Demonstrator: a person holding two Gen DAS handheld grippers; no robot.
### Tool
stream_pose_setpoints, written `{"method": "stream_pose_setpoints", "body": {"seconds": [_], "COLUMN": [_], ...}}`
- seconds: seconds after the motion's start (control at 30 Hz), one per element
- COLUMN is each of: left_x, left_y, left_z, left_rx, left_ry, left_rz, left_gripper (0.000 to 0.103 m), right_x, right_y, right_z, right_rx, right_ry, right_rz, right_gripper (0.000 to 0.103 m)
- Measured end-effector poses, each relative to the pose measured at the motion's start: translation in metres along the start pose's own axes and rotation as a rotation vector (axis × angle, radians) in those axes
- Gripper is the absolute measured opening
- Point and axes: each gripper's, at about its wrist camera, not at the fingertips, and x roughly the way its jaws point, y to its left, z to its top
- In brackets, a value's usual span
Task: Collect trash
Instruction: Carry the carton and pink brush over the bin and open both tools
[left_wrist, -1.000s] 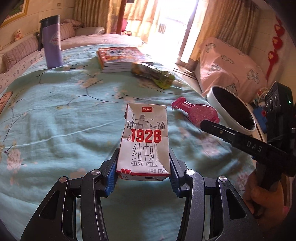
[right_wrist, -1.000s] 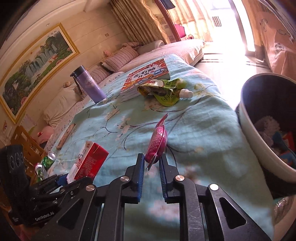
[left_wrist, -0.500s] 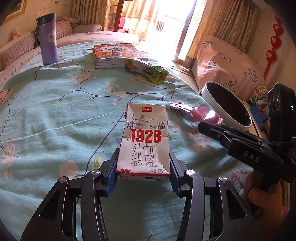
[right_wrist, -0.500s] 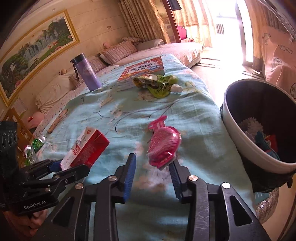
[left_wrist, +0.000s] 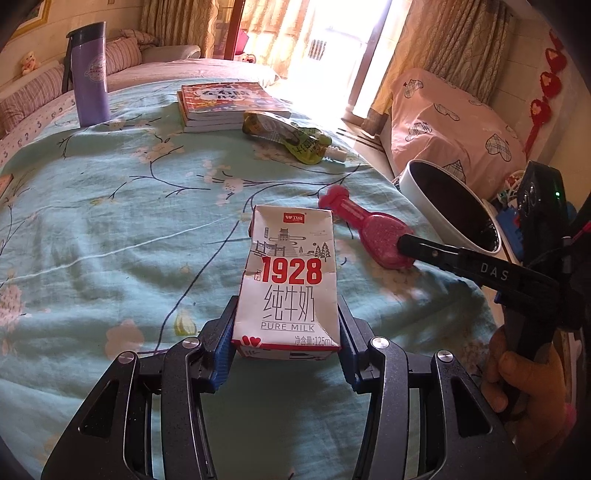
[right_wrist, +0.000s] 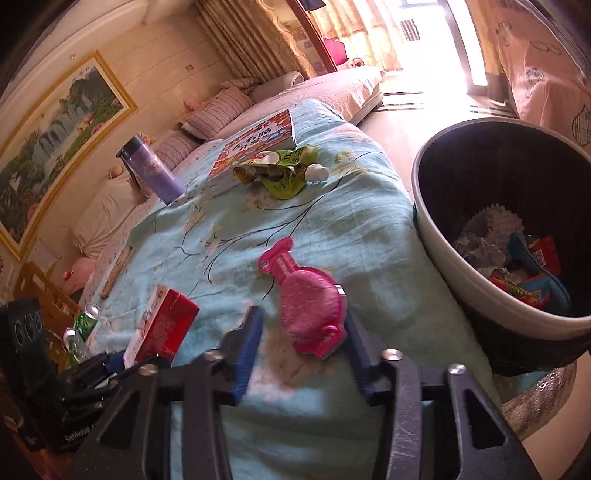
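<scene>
My left gripper (left_wrist: 286, 347) is shut on a white and red milk carton (left_wrist: 290, 282) and holds it above the teal tablecloth. The carton also shows in the right wrist view (right_wrist: 162, 325). My right gripper (right_wrist: 301, 345) is open. A pink pouch (right_wrist: 306, 308) lies flat on the cloth between its fingers, touching the right one. The pouch also shows in the left wrist view (left_wrist: 373, 232). A green pouch (left_wrist: 291, 138) lies farther back near the books. A round trash bin (right_wrist: 509, 236) with wrappers inside stands right of the table.
A purple bottle (left_wrist: 88, 74) stands at the far left of the table. A stack of books (left_wrist: 221, 105) lies at the far middle. A pink-covered seat (left_wrist: 454, 125) stands behind the bin. The table edge runs beside the bin.
My right gripper opened and the pink pouch dropped from upright between its fingers to flat on the cloth. My left gripper kept hold of the carton.
</scene>
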Motion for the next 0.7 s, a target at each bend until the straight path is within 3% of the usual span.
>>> {"method": "stream_pose_setpoints", "body": {"seconds": [0.27,0.7], "left_x": [-0.001,0.005], "left_y": [-0.023,-0.094], "left_z": [0.007,0.022], "left_rx": [0.046,0.174], "left_ry": [-0.013,-0.019], "left_rz": [-0.015,-0.072], "left_gripper": [0.046,0.046], "right_x": [-0.032,-0.106], "right_y": [0.003,-0.039], "right_z": [-0.008,-0.013], "right_rx": [-0.029,0.013], "right_ry": [-0.092,-0.228], "right_rz": [0.02,-0.089], "right_gripper": [0.015,0.015]}}
